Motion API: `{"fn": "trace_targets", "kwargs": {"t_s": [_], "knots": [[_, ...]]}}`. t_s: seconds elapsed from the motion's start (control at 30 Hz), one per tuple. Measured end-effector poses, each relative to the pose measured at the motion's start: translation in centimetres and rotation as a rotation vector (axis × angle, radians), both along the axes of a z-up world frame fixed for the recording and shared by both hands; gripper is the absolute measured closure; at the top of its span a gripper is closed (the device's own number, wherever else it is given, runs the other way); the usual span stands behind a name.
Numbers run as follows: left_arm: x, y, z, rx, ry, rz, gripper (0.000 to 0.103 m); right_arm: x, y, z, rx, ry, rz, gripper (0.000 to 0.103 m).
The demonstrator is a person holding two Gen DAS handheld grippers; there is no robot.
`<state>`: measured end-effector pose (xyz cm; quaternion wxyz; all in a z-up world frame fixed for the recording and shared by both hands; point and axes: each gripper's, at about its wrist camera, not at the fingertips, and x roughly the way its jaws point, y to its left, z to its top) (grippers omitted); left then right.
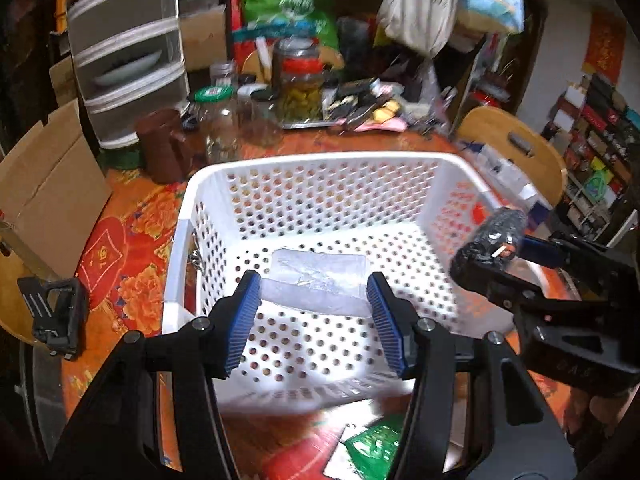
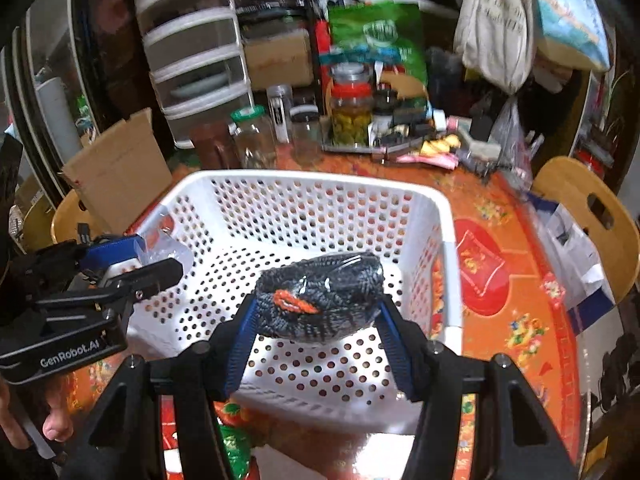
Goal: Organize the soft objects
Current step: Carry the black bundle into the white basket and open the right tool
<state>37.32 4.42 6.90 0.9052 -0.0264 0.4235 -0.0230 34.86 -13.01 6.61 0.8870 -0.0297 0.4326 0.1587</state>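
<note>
Count's pretty simple: one white basket (image 1: 440, 168), one clear flat packet (image 1: 320, 284), one dark knit bundle in plastic wrap (image 2: 320, 300), and two grippers, left gripper (image 1: 314, 320) and right gripper (image 2: 320, 332). At the back there's one pickle jar (image 2: 351, 108), one drawer tower (image 1: 128, 60), one green bag (image 2: 376, 40) and one brown mug (image 1: 164, 148).

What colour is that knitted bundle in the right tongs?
Dark grey-black bundle with an orange patch; right wrist view.

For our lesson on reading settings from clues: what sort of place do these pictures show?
Most likely a cluttered home dining or kitchen area. A jar of pickled vegetables stands on a round table with a red-orange floral cloth, wooden chairs around it and plastic storage drawers behind.
</note>
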Motion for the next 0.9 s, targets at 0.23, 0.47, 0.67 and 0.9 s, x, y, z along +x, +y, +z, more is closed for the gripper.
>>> {"fn": "trace_targets", "kwargs": {"t_s": [0.23,0.47,0.67,0.9], "knots": [[3.4,0.1,-2.5,0.047,0.079,0.004,0.05,2.8,0.8,-2.3,-0.04,0.08,0.0,0.044],[4.3,-0.5,-3.5,0.053,0.1,0.006,0.05,4.5,0.9,-3.7,-0.064,0.123,-0.008,0.043],[4.8,0.1,-4.4,0.045,0.108,0.029,0.05,4.5,1.0,-3.7,-0.058,0.11,0.001,0.042],[4.6,0.2,-4.1,0.06,0.076,0.054,0.031,4.4,1.1,-3.5,-0.054,0.087,0.013,0.038]]}}
